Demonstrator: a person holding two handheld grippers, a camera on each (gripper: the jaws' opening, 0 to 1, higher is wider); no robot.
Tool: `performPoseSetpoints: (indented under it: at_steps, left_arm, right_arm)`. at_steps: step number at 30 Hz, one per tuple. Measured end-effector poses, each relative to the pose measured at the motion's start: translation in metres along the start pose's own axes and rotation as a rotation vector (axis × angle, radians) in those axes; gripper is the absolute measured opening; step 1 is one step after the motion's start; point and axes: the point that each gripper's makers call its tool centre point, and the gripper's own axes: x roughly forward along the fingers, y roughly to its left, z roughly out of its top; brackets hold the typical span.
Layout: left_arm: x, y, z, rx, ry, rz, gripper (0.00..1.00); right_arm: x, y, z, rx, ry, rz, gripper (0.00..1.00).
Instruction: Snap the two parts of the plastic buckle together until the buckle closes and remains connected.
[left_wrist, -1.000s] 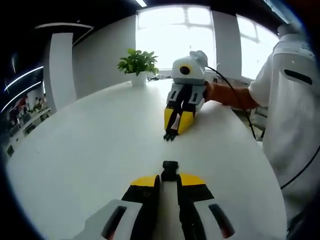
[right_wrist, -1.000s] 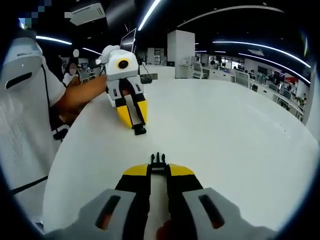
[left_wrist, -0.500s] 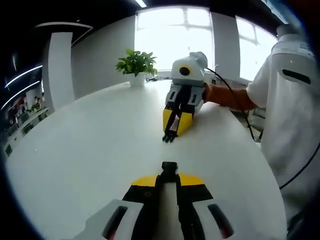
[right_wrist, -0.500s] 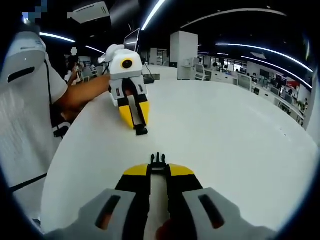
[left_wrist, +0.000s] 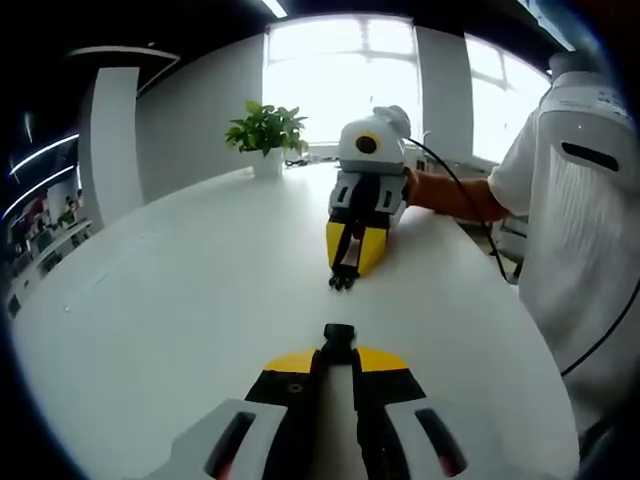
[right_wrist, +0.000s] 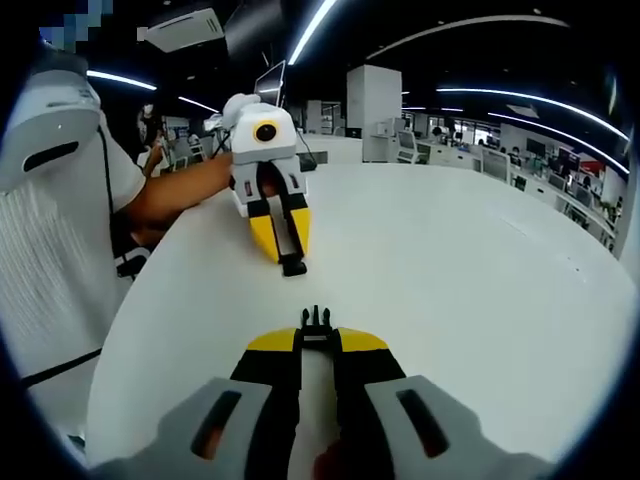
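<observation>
Buckle in two parts, apart: socket (left_wrist: 339, 341) pinched in left gripper (left_wrist: 338, 362), pronged part (right_wrist: 316, 322) pinched in right gripper (right_wrist: 316, 340). Both facing each other over white tabletop (left_wrist: 180, 290), bare surface between. One plant (left_wrist: 265, 135) near far edge. Person's sleeve (left_wrist: 590, 200) beside tabletop rim.
</observation>
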Motion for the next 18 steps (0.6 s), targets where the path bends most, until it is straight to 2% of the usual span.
performPoseSetpoints:
  at_steps: [18]
  left_arm:
    - [0.004,-0.009,0.003,0.039,-0.013,-0.041,0.12]
  right_arm:
    - [0.003,0.016,0.007,-0.031,-0.027,0.088,0.12]
